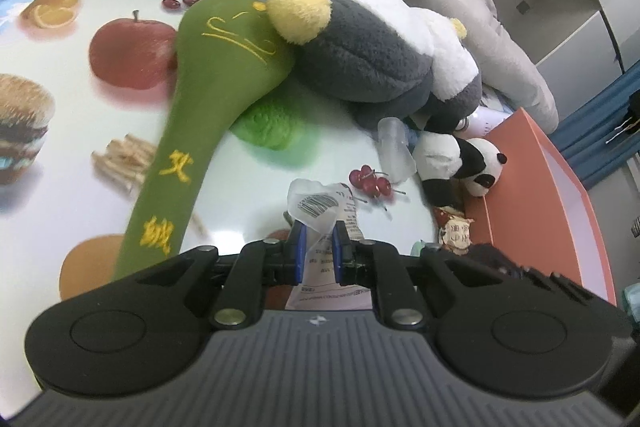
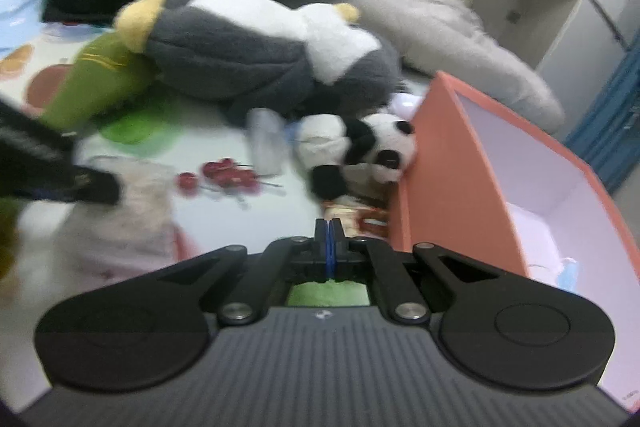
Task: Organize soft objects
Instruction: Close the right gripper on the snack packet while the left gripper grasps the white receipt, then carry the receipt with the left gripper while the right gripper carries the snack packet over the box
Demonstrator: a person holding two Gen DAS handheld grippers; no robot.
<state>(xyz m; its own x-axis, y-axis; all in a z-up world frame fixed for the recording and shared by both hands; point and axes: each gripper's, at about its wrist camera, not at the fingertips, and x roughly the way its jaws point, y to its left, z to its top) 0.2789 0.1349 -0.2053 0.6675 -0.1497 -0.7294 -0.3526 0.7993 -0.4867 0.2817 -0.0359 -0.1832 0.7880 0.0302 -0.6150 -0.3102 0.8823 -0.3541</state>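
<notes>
Left wrist view: left gripper (image 1: 319, 235) pinches a clear bag (image 1: 320, 205) with a barcode label, print too small to read. Beside it lies one green plush (image 1: 208, 75) stitched with yellow characters; one panda (image 1: 460, 167) beyond. Right gripper (image 2: 330, 227) is closed, empty.

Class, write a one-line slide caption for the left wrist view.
Left gripper pinches a clear printed plastic bag before green plush, grey plush, panda.
</notes>
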